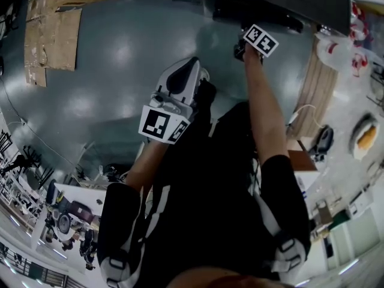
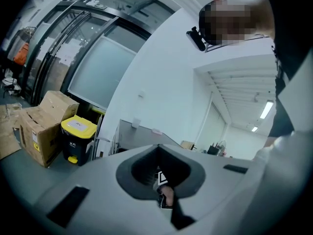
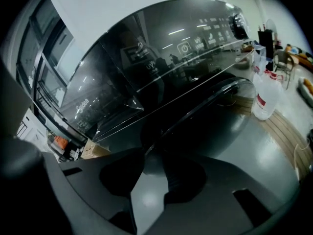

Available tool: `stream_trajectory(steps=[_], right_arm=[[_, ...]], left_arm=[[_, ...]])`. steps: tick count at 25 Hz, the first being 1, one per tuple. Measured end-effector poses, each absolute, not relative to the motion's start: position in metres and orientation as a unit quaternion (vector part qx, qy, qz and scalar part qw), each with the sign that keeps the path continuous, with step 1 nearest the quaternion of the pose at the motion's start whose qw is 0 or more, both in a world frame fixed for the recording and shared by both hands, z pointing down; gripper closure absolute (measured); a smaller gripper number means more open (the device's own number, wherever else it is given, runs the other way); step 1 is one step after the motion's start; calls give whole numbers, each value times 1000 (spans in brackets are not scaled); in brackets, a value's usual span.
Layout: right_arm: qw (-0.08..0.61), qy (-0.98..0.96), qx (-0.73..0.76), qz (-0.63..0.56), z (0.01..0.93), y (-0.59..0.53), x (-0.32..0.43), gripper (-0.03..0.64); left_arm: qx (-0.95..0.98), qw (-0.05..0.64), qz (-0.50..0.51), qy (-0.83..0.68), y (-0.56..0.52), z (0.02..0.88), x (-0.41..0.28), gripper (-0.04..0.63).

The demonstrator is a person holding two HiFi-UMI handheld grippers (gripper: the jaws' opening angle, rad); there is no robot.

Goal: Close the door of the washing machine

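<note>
The dark washing machine stands at the top of the head view. In the right gripper view its glossy black front fills the frame, with the curved door rim low down. My right gripper is stretched out to the machine, its marker cube on top. Its jaws stand a little apart, with floor showing in the gap and nothing seen between them. The tips lie against the dark door, and contact cannot be made out. My left gripper hangs back by the person's knee, its jaws together and empty.
Flattened cardboard lies on the grey floor at the far left. A cardboard box and a yellow-lidded bin stand by a glass wall. A clear plastic jug sits on a wooden board to the right of the machine.
</note>
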State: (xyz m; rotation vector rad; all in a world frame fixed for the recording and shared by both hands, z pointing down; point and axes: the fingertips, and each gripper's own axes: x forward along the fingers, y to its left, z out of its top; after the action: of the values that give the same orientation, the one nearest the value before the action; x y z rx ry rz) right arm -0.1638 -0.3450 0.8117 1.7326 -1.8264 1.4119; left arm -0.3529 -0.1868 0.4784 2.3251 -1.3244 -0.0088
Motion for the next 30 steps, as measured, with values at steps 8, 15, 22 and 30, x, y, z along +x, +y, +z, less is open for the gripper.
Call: stream_trajectory(steps=[8, 15, 22, 30], right_arm=[[116, -666, 598, 430, 724, -307, -154, 577], [126, -728, 597, 314, 598, -270, -145, 596], [96, -775, 588, 210, 462, -204, -150, 600], [66, -797, 577, 164, 396, -141, -167, 604]], left_arm=[[844, 222, -12, -488, -183, 450, -346, 591], [848, 185, -23, -496, -183, 405, -333, 591], [851, 160, -34, -498, -169, 363, -316, 591], [859, 142, -43, -490, -155, 343, -307, 591]])
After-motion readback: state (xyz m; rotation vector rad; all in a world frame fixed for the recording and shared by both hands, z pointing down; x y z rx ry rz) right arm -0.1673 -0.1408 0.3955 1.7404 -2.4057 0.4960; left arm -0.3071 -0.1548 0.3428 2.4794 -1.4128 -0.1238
